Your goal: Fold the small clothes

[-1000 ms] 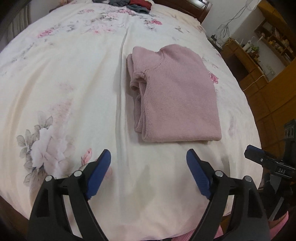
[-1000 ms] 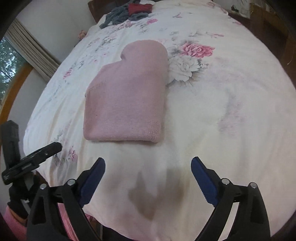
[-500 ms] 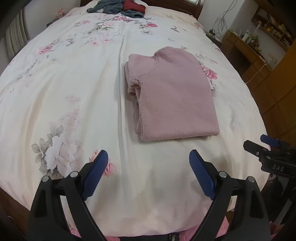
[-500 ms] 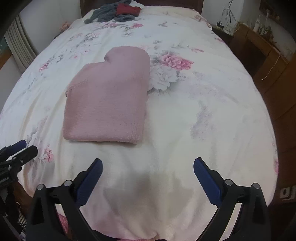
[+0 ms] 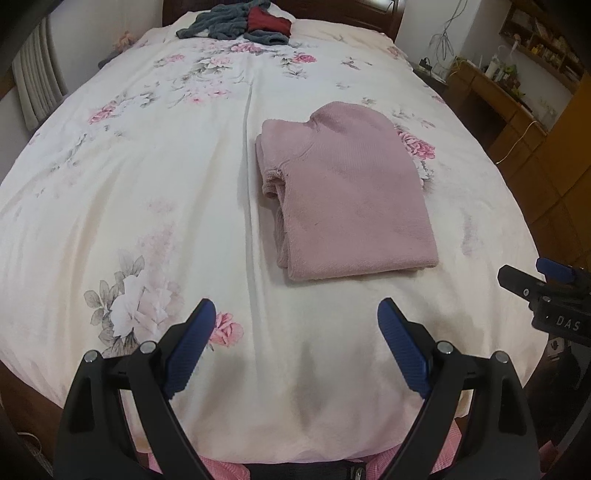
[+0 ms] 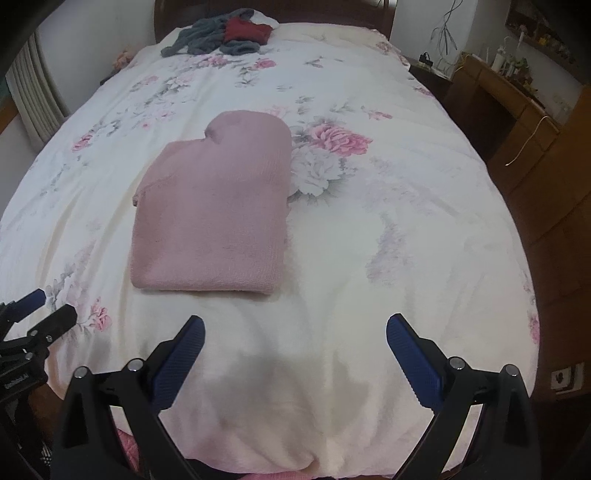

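Observation:
A pink knitted sweater [image 5: 351, 192] lies folded into a rectangle on the floral bedspread [image 5: 155, 192], its neck end away from me. In the right wrist view the same sweater [image 6: 214, 214] sits left of centre. My left gripper [image 5: 295, 332] hangs open above the near end of the bed, short of the sweater's near edge, nothing between its blue pads. My right gripper [image 6: 295, 347] is open too, over bare bedspread [image 6: 388, 206] just right of the sweater. Each gripper shows at the edge of the other's view: the right gripper [image 5: 535, 284], the left gripper [image 6: 40, 314].
A heap of grey and dark red clothes [image 5: 240, 26] lies at the head of the bed by the wooden headboard. A wooden desk and cabinets [image 5: 517, 110] stand along the right side. Curtains [image 6: 33, 110] hang at the left.
Both grippers have drawn back and risen from the sweater, so more of the bed and its head end shows. The folded sweater has stayed put. Both stay open.

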`<state>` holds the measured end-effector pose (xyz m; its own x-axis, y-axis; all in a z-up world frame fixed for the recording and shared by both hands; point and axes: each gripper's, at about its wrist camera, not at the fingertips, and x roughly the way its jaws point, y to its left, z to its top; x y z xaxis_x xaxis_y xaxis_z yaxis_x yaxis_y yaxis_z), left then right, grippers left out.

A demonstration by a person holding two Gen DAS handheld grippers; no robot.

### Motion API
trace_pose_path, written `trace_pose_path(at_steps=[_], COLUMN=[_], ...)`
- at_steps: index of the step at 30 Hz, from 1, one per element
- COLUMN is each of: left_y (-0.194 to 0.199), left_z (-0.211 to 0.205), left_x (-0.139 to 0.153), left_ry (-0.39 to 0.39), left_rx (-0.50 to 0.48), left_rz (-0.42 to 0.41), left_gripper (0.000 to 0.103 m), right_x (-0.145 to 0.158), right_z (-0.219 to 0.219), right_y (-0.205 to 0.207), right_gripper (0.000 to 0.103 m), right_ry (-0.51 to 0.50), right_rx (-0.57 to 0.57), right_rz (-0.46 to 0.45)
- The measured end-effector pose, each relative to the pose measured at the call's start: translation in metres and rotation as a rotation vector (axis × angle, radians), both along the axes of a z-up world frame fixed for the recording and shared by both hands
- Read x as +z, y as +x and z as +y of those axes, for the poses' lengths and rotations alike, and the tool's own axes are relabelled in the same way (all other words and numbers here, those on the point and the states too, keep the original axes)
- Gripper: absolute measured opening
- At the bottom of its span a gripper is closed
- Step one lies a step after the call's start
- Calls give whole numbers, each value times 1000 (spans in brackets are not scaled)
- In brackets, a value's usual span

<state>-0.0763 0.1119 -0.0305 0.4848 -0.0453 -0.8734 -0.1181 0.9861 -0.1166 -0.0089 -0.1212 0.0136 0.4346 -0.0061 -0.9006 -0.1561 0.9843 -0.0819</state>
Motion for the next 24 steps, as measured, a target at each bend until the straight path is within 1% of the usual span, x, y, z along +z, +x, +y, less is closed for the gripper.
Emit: trace_pose_path(at_steps=[10,24], left_y=[2,6], left_z=[-11,-8], left_x=[2,-4], left_ry=[39,43], left_rx=[-24,-16], left_rz=[-8,8], left_gripper=[89,89], right_x=[0,-9], right_z=[-1,-4], right_y=[3,12], right_gripper=[99,99], right_ry=[5,-2], right_rx=[-17,-26], right_rz=[4,19])
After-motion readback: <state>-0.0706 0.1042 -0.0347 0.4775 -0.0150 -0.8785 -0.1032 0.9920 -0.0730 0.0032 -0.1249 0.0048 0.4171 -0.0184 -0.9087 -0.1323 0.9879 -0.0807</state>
